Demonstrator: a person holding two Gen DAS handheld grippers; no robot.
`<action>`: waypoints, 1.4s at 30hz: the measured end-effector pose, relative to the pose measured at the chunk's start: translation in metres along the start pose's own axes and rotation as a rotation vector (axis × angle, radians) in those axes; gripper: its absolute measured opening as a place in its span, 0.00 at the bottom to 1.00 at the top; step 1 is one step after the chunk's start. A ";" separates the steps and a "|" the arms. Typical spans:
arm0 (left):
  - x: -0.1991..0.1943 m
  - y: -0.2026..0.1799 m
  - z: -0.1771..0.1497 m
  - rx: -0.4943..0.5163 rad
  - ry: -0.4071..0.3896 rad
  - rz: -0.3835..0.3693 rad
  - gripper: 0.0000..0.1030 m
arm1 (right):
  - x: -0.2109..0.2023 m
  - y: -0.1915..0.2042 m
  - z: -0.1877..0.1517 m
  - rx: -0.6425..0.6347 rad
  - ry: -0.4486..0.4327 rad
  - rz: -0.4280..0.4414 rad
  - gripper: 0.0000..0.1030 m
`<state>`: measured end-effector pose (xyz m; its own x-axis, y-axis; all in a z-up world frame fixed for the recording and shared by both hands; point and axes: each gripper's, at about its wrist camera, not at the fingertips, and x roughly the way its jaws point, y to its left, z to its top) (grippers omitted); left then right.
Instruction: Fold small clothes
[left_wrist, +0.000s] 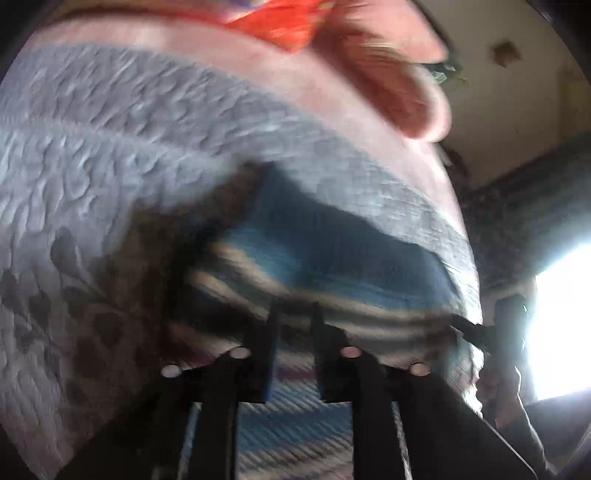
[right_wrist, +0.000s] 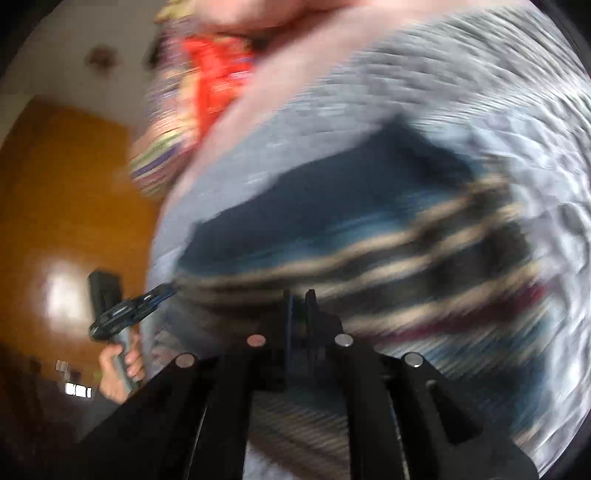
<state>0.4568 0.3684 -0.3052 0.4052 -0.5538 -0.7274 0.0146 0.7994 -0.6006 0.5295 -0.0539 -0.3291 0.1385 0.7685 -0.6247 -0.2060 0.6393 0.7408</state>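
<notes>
Reaching forward, the left tongs (left_wrist: 293, 314) point at a striped cloth (left_wrist: 332, 258) that lies on a grey quilted bed cover (left_wrist: 129, 122). The two black fingers stand a little apart, with a gap between their tips, and striped cloth shows between and under them. The picture is blurry, so I cannot tell if they are pinching the cloth or just resting on it.

The right tongs (right_wrist: 301, 295) have their two fingers pressed very close together, with only a thin slit between them. The tips sit right at the striped cloth (right_wrist: 369, 229). They look clenched, but the blur hides whether a fold of cloth is caught inside.

In the right wrist view, a hand (right_wrist: 120, 363) grips a grey handle at the left, and the left tongs (right_wrist: 155, 295) poke out from it toward the edge of the cloth.

The cloth is dark blue on top, with bands of tan, lighter blue and some dark red lower down. Its far edge runs straight across the bed cover. It looks mostly flat.

Past the cloth, the grey cover goes on, then a pink band (left_wrist: 295, 81). A red and striped bundle (right_wrist: 207, 74) lies at the far edge. The cover has bare room all around the cloth.
</notes>
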 end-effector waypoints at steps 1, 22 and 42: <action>-0.005 -0.017 -0.016 0.048 0.014 -0.050 0.16 | 0.005 0.019 -0.017 -0.031 0.025 0.052 0.07; -0.042 0.031 -0.101 -0.148 0.080 -0.094 0.38 | -0.081 -0.055 -0.126 0.093 -0.071 -0.184 0.09; -0.019 0.107 0.014 -0.280 0.149 -0.048 0.79 | 0.176 0.234 -0.283 -1.129 -0.001 -0.781 0.87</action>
<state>0.4637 0.4679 -0.3511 0.2716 -0.6337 -0.7243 -0.2303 0.6880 -0.6883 0.2312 0.2229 -0.3357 0.5821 0.2218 -0.7823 -0.7439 0.5338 -0.4022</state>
